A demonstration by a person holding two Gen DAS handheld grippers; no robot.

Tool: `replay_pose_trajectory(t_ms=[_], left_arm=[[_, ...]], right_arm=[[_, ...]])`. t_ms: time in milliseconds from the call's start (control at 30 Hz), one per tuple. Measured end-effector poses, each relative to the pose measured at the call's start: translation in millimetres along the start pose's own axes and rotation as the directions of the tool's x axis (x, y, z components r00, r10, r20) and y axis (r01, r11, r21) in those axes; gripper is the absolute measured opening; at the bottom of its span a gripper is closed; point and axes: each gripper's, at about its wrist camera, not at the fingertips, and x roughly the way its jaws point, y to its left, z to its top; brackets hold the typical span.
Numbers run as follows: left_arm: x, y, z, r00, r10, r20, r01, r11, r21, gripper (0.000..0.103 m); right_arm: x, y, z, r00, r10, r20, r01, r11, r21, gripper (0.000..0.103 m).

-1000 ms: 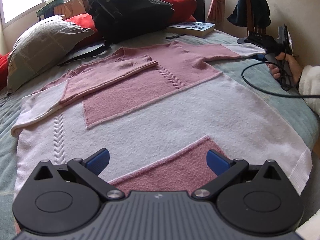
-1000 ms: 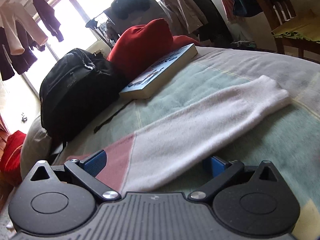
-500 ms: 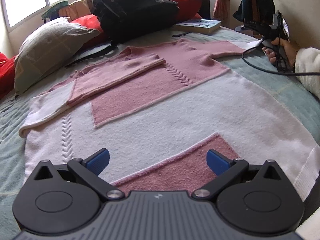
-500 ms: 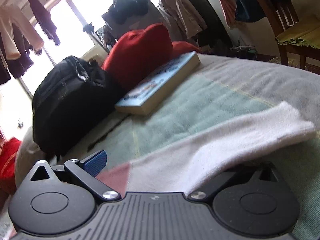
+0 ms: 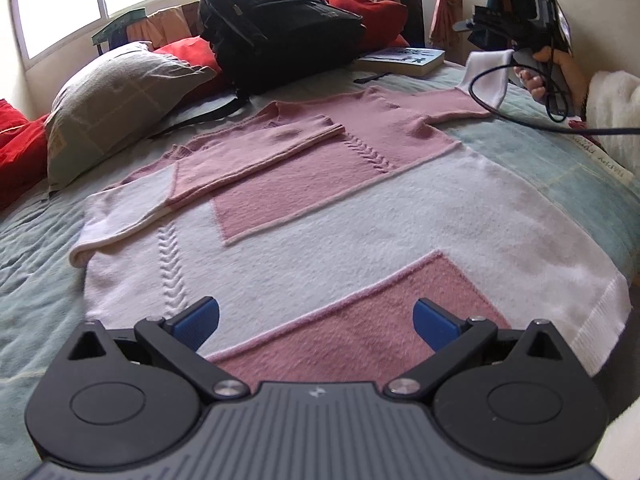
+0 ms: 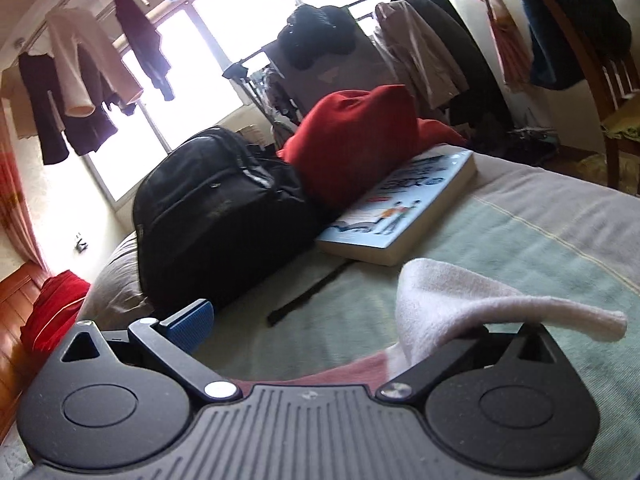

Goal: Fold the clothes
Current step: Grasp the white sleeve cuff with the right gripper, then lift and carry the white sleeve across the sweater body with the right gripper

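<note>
A pink and white knit sweater [image 5: 320, 232] lies flat on the bed, its left sleeve [image 5: 256, 148] folded across the chest. My left gripper [image 5: 316, 320] hovers open over the hem, nothing between its blue pads. At the far right a hand [image 5: 560, 72] holds my right gripper [image 5: 500, 28] above the bed with the white cuff [image 5: 486, 76] of the other sleeve raised on it. In the right wrist view that sleeve [image 6: 460, 300] drapes over and hides the right finger. The left finger [image 6: 192, 320] stands wide, so the right gripper [image 6: 336, 324] is open.
A black backpack [image 5: 276, 20], red cushions [image 5: 372, 12] and a book [image 5: 404, 60] line the head of the bed, and a grey pillow [image 5: 116, 92] lies at the left. A black cable [image 5: 520, 120] hangs from the right gripper. A wooden chair [image 6: 612, 80] stands beyond the bed.
The right gripper slid under the flat right sleeve and rose, lifting the white cuff off the bed. The left gripper drew back slightly over the hem and stays open.
</note>
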Motion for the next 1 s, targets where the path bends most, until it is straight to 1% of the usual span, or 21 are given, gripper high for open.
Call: replay_pose_trajectory(t_ms=[233,333,400,567,633,767,1000], left_arm=[[-20,11,-10,0.998,-0.061,-0.013,0.061,0.997,0.043,0.102],[-29,16,-14,0.996,-0.087,-0.020,0.088,0.994,0.060,0.102],[-33,22,-18,0.993,-0.112,-0.025,0.114,0.992,0.054,0.102],[-45,39,-24,0.997,-0.075,-0.014,0.076,0.995,0.061,0.102],[-52,48,-24,0.998,-0.066,-0.001,0.066,0.997,0.050,0.102],[-65,63,-27,0.998,-0.060,0.035,0.059,0.998,0.035,0.102],[-75,78,-37,0.997,-0.048,0.061,0.047,0.999,0.009,0.102]], right_arm=[[-12,48,1,1.000,0.008,-0.009,-0.008,1.000,-0.029,0.103],[-15,68,1,1.000,-0.007,-0.018,0.007,0.999,-0.037,0.103],[-16,81,0,1.000,-0.016,-0.022,0.015,0.999,-0.041,0.103],[-11,112,-9,0.999,-0.020,-0.032,0.018,0.998,-0.058,0.103],[-8,124,-12,0.999,-0.016,-0.034,0.014,0.998,-0.061,0.103],[0,147,-15,0.999,-0.007,-0.036,0.005,0.999,-0.054,0.103],[11,188,-17,0.999,0.012,-0.050,-0.016,0.997,-0.071,0.103]])
